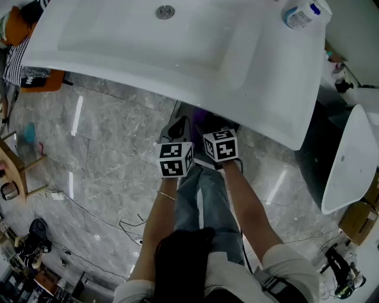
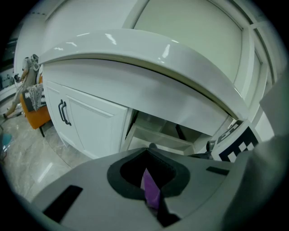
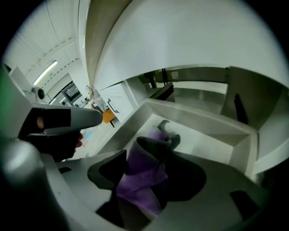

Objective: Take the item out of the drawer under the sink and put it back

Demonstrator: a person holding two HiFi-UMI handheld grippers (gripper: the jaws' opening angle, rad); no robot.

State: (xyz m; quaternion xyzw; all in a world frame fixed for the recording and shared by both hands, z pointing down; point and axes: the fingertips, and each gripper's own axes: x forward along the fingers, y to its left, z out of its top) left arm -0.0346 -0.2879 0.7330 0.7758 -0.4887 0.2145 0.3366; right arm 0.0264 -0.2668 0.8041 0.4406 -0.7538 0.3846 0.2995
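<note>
In the right gripper view a purple cloth [image 3: 142, 176] lies between the jaws of my right gripper [image 3: 158, 135], draped over one dark finger [image 3: 165, 130]. Dark gaps show on both sides of it, so the jaws stand open. Cloth and gripper hang over the open white drawer [image 3: 198, 124] under the sink. My left gripper [image 2: 151, 151] points at the same drawer [image 2: 156, 137] from the left, its jaws drawn to a point with a thin purple strip in the seam. From the head view both grippers, left [image 1: 177, 127] and right [image 1: 216, 125], reach under the sink's front edge [image 1: 237, 112].
The white sink [image 1: 177, 53] overhangs the drawer, with a bottle [image 1: 302, 13] on its far corner. A shut cabinet door with a black handle [image 2: 64, 113] stands left of the drawer. Another white basin [image 1: 349, 160] stands at the right; cables [image 1: 127, 228] trail over the grey floor.
</note>
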